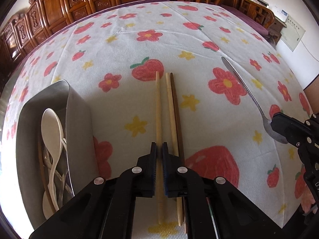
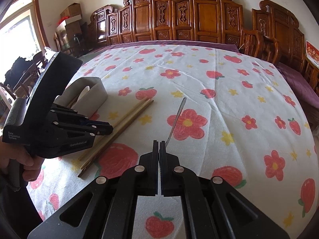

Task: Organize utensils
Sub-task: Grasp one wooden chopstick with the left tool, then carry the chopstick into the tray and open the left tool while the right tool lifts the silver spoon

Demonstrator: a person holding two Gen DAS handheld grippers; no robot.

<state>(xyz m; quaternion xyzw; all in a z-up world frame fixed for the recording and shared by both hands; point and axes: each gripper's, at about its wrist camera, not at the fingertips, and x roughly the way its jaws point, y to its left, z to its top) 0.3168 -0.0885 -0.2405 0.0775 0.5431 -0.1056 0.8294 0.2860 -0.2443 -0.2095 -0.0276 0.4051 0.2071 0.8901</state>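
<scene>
My left gripper [image 1: 159, 149] is shut on a pale bamboo chopstick [image 1: 158, 107], which runs straight out between its pads over the flowered tablecloth [image 1: 123, 45]. Just to its right lie another pale chopstick [image 1: 171, 107] and a dark brown one [image 1: 176, 109], side by side. My right gripper [image 2: 159, 145] is shut on the bowl end of a metal spoon [image 2: 177, 115], whose handle points away across the cloth. The left wrist view shows that spoon [image 1: 243, 85] and the right gripper [image 1: 274, 120] at the right. In the right wrist view the left gripper [image 2: 110, 128] hangs over the chopsticks [image 2: 127, 117].
A grey metal utensil holder [image 1: 77, 119] stands at the left with a white spoon [image 1: 50, 127] and other utensils in it; the holder [image 2: 97, 93] also shows beyond the left gripper. Carved wooden furniture [image 2: 199, 18] lines the table's far side. A person's hand [image 2: 22, 163] holds the left gripper.
</scene>
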